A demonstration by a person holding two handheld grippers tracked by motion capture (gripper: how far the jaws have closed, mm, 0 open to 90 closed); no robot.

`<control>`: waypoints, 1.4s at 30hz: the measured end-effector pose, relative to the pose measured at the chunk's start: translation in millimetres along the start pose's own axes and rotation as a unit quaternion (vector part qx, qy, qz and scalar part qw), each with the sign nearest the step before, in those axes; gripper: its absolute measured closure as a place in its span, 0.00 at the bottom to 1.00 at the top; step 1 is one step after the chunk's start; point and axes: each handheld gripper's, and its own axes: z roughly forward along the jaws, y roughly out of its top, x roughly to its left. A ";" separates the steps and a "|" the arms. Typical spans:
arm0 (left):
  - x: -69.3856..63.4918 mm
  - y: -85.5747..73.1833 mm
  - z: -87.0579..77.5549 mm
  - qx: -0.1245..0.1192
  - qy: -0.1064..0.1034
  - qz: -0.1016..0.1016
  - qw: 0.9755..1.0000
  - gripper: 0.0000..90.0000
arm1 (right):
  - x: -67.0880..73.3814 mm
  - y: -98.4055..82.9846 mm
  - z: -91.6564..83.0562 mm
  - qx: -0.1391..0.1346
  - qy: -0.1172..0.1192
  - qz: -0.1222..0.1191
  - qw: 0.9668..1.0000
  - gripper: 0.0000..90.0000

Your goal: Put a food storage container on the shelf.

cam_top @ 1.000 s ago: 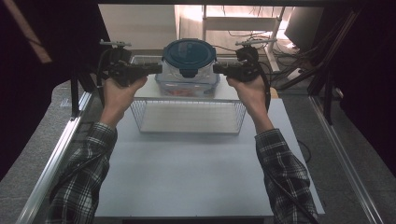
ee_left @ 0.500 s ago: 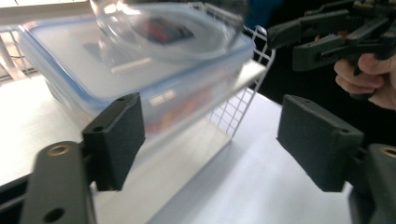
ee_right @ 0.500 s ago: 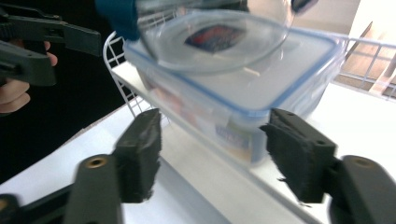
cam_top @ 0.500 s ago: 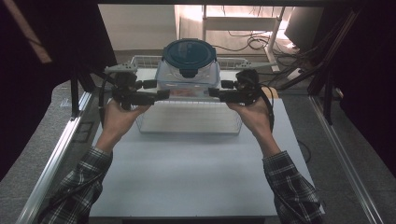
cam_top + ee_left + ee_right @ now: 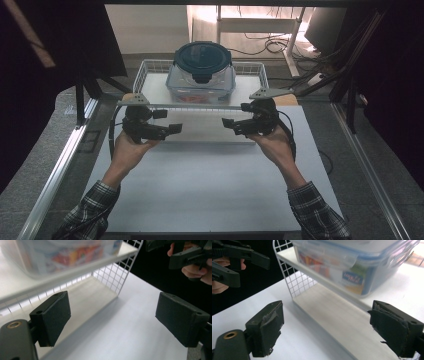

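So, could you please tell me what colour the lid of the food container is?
The lid is dark teal; it shows best in the high view.

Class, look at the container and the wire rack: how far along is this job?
Done: the lidded container sits on the top shelf of the wire rack. In hand: nothing; the left tongs and right tongs have just been opening, nothing between their jaws, in front of the rack. Left: apparently only drawing the hands away.

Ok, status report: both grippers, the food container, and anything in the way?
Left gripper and right gripper open, jaws just opened, nothing between them. Food container sits lidded on the wire shelf. Nothing in the way on the table.
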 end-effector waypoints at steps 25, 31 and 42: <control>-19.5 -47.4 4.6 -0.007 0.003 0.014 1.000 0.10 | 16.4 -41.1 5.3 0.015 0.008 -0.026 1.000 0.05; -22.6 -57.5 6.5 -0.011 0.006 0.018 1.000 0.10 | 18.1 -50.0 8.8 0.018 0.010 -0.028 0.999 0.04; -22.5 -71.1 11.6 -0.006 0.007 0.010 1.000 0.09 | 19.0 -67.5 12.4 0.018 0.006 -0.029 0.999 0.02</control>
